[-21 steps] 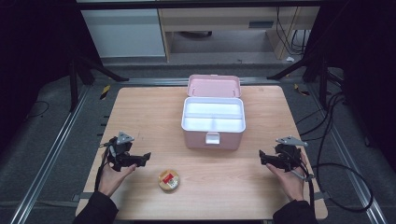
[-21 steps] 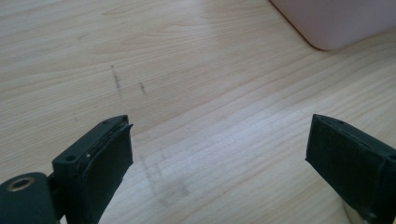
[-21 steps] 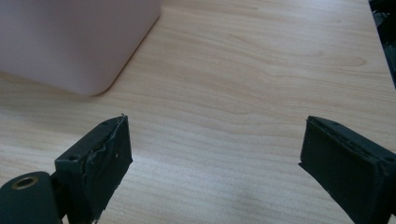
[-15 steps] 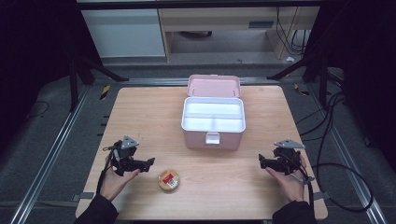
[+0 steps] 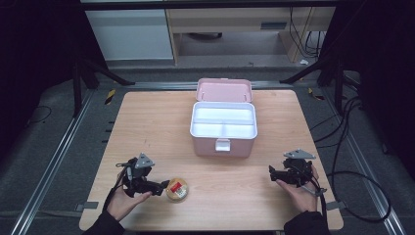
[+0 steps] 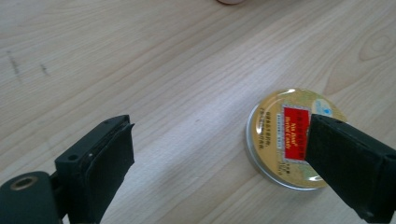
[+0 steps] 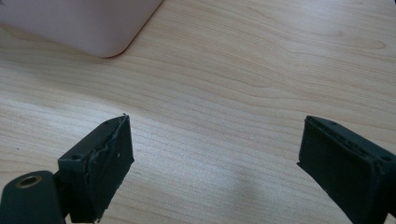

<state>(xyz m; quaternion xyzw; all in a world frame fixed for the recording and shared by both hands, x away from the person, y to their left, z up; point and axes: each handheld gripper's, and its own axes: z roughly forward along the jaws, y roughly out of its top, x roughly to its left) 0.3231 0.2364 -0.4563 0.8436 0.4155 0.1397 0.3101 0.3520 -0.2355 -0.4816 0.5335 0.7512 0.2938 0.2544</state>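
Pale wood made up the table (image 5: 147, 122) before us, set on a dark floor with metal rails along both sides and shelving at twelve o'clock. We saw a small round gold tin (image 5: 177, 189) with a red label lying flat near the table's seven o'clock edge, well apart from everything but our left gripper (image 5: 160, 186). That gripper lay just at the tin's nine o'clock, held low in our left hand (image 5: 122, 203). In the left gripper view its jaws stood wide apart over bare wood, and the tin (image 6: 295, 138) sat toward the right-hand jaw, which hid part of its label; we could not tell whether that jaw touched it. At the table's middle, toward twelve o'clock, stood a pink box (image 5: 224, 128) with its lid tipped back and a white divided tray showing inside. Our right gripper (image 5: 273, 172) rested near four o'clock in our right hand (image 5: 299, 193). In the right gripper view its jaws were spread wide with nothing between them, and a corner of the box (image 7: 84, 23) showed at eleven o'clock
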